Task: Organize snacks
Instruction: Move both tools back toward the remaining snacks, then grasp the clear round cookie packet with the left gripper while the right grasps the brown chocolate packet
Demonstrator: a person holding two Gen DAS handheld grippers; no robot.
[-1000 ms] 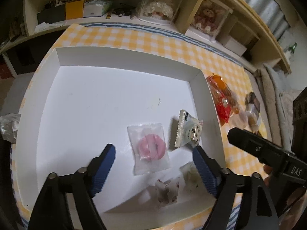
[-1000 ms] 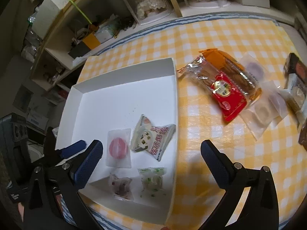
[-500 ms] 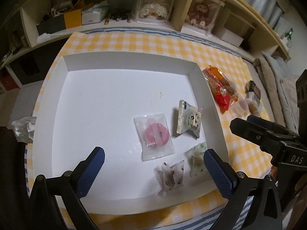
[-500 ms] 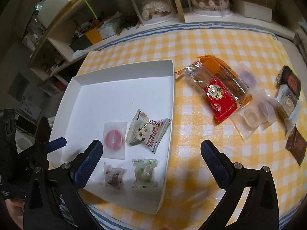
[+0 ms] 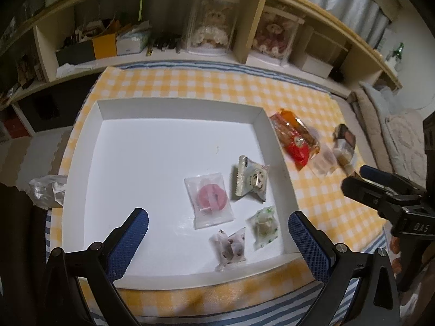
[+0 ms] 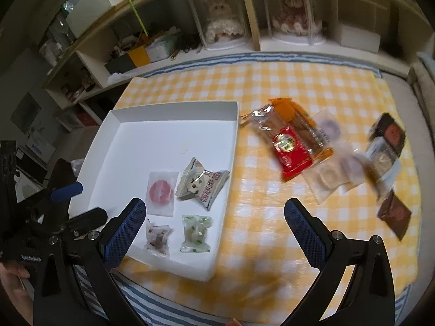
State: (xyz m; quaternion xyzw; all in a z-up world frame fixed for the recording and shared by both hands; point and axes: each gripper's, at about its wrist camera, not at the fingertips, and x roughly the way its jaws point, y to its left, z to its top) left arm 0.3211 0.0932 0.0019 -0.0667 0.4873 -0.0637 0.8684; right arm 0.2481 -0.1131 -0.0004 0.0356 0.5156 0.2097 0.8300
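Four small snacks (image 5: 214,203) lie in the white tray (image 5: 174,111); the rest (image 6: 299,141) wait on the checked surface (image 6: 261,87) just beside it. Both the left gripper (image 5: 217,233) and the right gripper (image 6: 214,225) hover with jaws wide apart, nothing between them; the left jaws have just been opening. Those wrappers look light, crinkly and slippery, the biscuits inside probably brittle, so pinching a sealed edge seems safest.

White box (image 5: 89,168) mostly bare; snacks (image 5: 233,203) crowd one corner.
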